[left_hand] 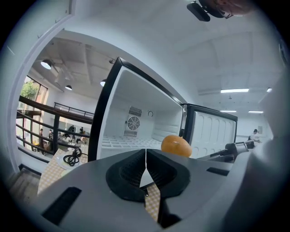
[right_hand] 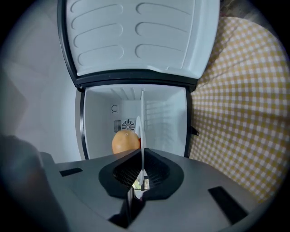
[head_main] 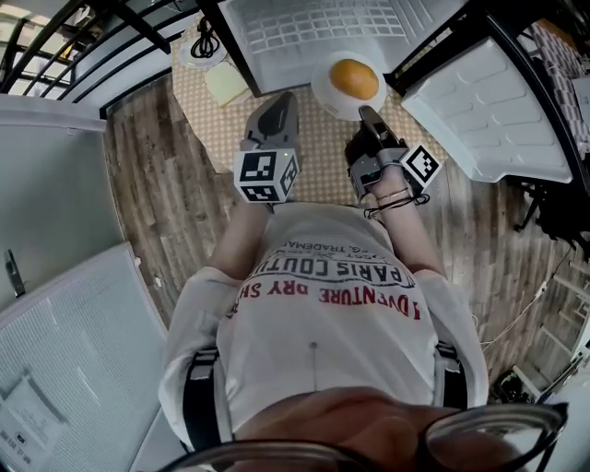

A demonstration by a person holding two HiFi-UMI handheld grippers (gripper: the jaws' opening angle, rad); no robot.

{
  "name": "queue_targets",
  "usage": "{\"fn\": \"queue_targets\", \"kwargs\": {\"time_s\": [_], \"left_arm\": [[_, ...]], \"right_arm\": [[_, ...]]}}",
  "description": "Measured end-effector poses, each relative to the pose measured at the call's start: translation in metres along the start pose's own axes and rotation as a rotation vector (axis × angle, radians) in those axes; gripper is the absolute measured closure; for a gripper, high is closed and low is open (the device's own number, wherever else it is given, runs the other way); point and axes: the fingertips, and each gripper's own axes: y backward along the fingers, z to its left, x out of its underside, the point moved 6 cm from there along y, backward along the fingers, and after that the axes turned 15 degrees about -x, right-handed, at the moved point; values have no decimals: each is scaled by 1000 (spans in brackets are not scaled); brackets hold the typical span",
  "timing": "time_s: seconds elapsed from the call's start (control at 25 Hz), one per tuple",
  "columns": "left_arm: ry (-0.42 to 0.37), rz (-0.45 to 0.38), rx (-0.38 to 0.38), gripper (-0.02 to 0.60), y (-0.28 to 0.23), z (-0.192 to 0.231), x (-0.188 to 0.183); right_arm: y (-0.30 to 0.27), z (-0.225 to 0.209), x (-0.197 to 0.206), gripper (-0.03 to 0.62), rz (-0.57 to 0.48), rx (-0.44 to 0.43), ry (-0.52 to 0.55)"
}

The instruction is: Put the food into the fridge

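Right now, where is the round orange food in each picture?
Head view: top centre, the round orange food on a white plate.
Left gripper view: the food sits right of centre, just above the jaws.
Right gripper view: the food, left of centre, beside the plate's edge.
Shared landmark: the open fridge behind it.

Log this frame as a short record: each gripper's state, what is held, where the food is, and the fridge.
left gripper: shut, nothing between its jaws
right gripper: shut on the rim of the white plate
food: round, orange, resting on the white plate
fridge: door open, standing on a checked cloth
stage: plate held at the fridge opening, not yet set down
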Motion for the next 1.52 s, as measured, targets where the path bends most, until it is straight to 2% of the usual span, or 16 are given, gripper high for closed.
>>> {"fn": "queue_targets", "kwargs": {"time_s": [0.24, 0.68, 1.52], "left_arm": [[9, -6, -86, 554, -8, -10, -1], [25, 16, -183, 554, -21, -10, 10], [26, 53, -219, 554, -49, 3, 16]], "right_arm": [[-28, -2, -24, 561, 80, 15, -14], [-85, -15, -66, 560, 115, 28, 37], [-154, -21, -72, 560, 76, 66, 16]]}}
